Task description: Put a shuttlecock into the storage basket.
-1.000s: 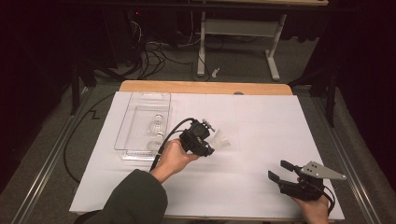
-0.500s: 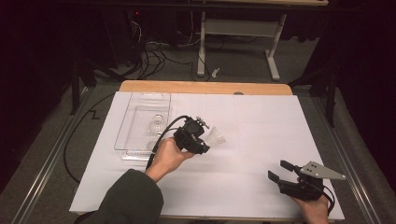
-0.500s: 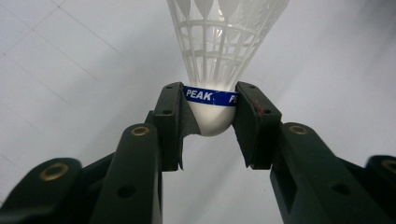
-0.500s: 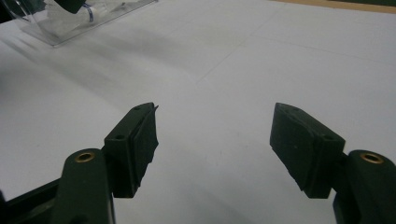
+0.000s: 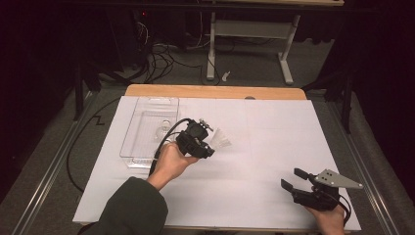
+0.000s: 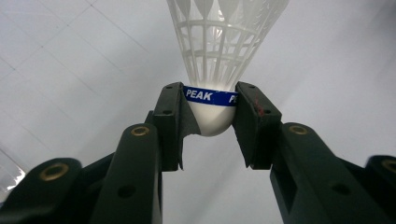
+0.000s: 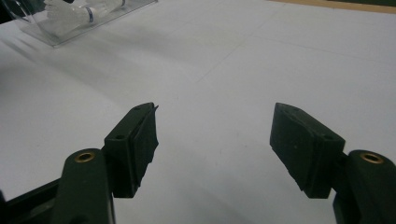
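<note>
High view: the left gripper (image 5: 211, 142) is held above the white sheet (image 5: 274, 142) that covers the table, just right of a clear plastic tray (image 5: 147, 132). A white shuttlecock (image 5: 222, 139) sticks out from between its jaws, pointing to the right. The person's left hand (image 5: 171, 164) comes in from the bottom on a dark green sleeve (image 5: 129, 210), and a black cable (image 5: 164, 142) loops back from the gripper over the tray's edge.

Left gripper view: the two black pads are pressed on either side of the shuttlecock's (image 6: 219, 56) rounded white cork base, right at the blue band printed "PEAK" (image 6: 210, 97). The white mesh skirt flares away from the camera over the sheet.

Near the table's front right corner, well apart from the shuttlecock, the right gripper (image 5: 292, 180) rests low in the right hand (image 5: 328, 218), a grey three-cornered plate (image 5: 337, 179) on top. Right gripper view shows its jaws standing wide apart with nothing but bare sheet between them; the tray (image 7: 79, 21) lies far off at upper left, with more shuttlecocks (image 7: 70, 16) inside.
</note>
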Available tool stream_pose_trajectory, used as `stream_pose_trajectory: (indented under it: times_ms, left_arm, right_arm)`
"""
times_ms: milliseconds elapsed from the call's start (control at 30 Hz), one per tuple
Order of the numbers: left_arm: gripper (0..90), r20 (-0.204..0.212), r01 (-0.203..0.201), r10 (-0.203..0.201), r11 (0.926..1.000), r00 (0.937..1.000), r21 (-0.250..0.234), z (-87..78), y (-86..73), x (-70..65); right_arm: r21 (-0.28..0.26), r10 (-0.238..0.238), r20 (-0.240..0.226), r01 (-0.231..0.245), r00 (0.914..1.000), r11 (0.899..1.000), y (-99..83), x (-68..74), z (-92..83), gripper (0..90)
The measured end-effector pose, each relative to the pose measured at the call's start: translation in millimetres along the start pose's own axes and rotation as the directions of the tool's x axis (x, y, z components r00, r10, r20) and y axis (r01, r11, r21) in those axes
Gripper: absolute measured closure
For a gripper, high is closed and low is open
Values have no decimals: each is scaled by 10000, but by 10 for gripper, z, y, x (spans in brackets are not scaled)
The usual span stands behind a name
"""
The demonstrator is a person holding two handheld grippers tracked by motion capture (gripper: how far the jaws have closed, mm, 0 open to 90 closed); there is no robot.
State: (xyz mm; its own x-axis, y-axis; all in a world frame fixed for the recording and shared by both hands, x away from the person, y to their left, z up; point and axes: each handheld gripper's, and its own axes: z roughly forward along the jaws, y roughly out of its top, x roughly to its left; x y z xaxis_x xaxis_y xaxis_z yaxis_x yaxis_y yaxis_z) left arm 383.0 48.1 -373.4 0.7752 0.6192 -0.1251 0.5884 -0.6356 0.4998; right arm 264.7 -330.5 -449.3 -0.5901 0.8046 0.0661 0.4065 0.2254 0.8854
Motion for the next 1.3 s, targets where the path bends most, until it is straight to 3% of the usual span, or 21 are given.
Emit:
stream_pose_trajectory:
  times_ms: [1067, 1300]
  left_arm:
    - [649, -874, 481, -509, 9983, 9949, -339, -319, -110, 265]
    - [649, -820, 637, -673, 9969, 9944, -462, -358, -111, 314]
  right_arm:
    - [43, 56, -17, -56, 10000, 10000, 0, -1, 10, 323]
    - [21, 36, -5, -36, 10000, 10000, -1, -3, 7, 323]
